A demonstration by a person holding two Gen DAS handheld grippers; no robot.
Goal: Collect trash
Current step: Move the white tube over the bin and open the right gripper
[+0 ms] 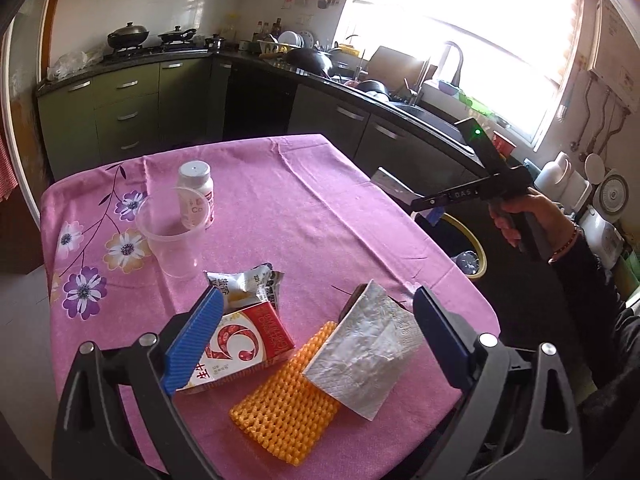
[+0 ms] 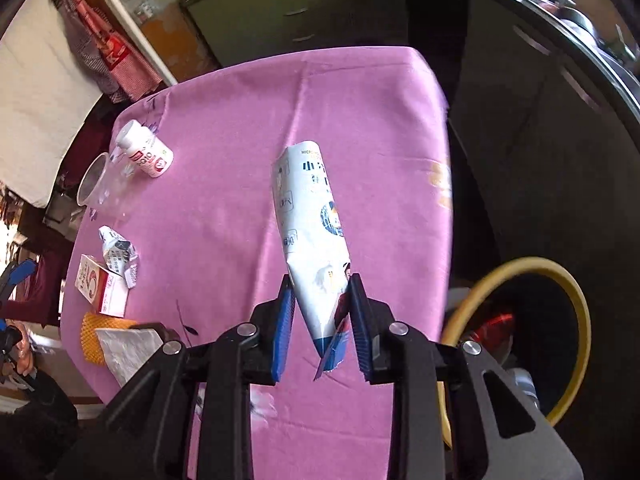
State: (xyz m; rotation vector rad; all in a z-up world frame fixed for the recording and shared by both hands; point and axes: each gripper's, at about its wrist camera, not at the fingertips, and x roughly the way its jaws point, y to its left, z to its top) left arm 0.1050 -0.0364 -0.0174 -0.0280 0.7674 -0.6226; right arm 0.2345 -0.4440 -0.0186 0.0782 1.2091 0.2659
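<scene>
A kitchen with dull green cabinets and a bright window lay behind a table [image 1: 280,184] draped in a pink cloth, matte and creased, printed with purple and yellow flowers along its left side.

In the right wrist view the right gripper [image 2: 320,312] was clamped on a white and blue wrapper [image 2: 310,216], a glossy flattened pouch tapering to a point between the ribbed blue pads [image 2: 285,320]; its wide end stuck out away from the camera, above the cloth. A bin [image 2: 560,280] with a round yellow rim stood on the floor just right of the table.

In the left wrist view the left gripper [image 1: 320,320] hung with jaws wide apart over the near trash, gripping nothing. Its left pad [image 1: 196,340] overlapped a red and white carton [image 1: 248,344], a squashed box; whether they touched I could not tell. Just beyond the carton lay a crumpled silvery packet [image 1: 248,280]. To the right, a wrinkled foil sheet [image 1: 360,340] lay tilted over one corner of an orange foam net [image 1: 284,404] with a knobbly weave.

Farther left stood a clear plastic cup [image 1: 172,236], tapered and upright, and just behind it a white bottle [image 1: 196,196] with a round cap.
</scene>
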